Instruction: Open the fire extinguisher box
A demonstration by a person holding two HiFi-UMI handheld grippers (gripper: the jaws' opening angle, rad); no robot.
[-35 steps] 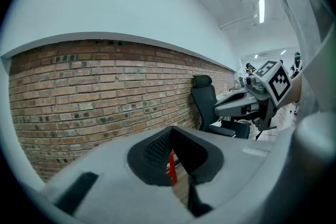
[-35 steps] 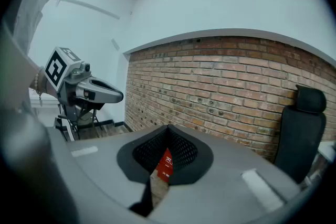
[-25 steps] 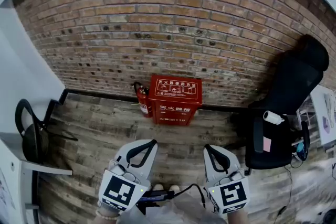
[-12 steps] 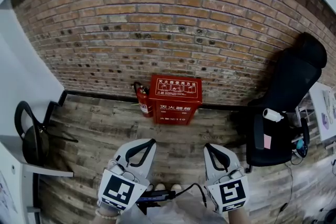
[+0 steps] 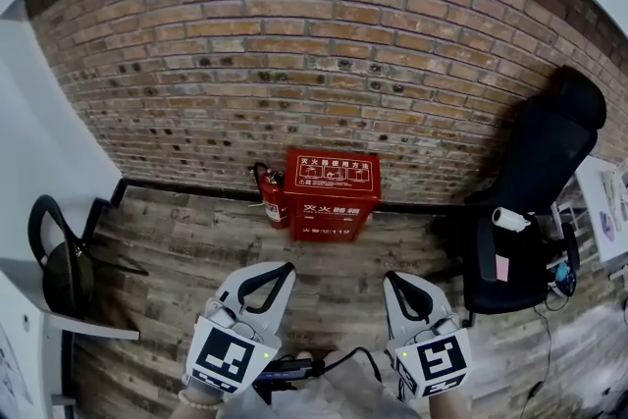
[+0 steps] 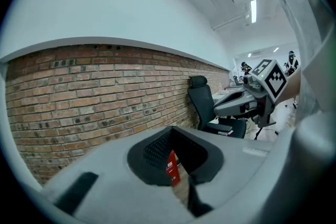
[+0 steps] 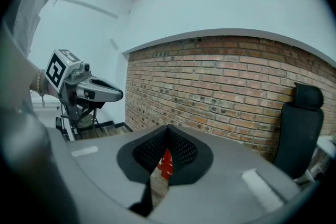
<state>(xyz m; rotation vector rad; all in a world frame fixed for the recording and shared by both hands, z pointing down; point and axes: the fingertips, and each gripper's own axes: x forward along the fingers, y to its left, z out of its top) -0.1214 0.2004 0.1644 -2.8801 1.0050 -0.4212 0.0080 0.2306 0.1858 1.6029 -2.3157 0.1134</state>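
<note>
The red fire extinguisher box (image 5: pixel 332 194) stands on the wooden floor against the brick wall, its lid closed. A red extinguisher (image 5: pixel 272 196) stands beside its left side. My left gripper (image 5: pixel 287 267) and right gripper (image 5: pixel 390 276) hover side by side well short of the box, both pointing toward it. Each is shut with nothing held. In the left gripper view the jaws (image 6: pixel 170 131) meet at the tip, and a sliver of the box (image 6: pixel 172 168) shows through the slit. The right gripper view shows the same closed tip (image 7: pixel 168 128) and a strip of the box (image 7: pixel 166 163).
A black office chair (image 5: pixel 535 201) stands right of the box, near the wall. A black chair (image 5: pixel 59 260) and a white wall close in the left side. A dark baseboard (image 5: pixel 186 186) runs along the foot of the brick wall. Wooden floor lies between me and the box.
The box and wall sit slightly lower in the head view than a second ago. Both grippers remain shut and hardly shift in the picture.
</note>
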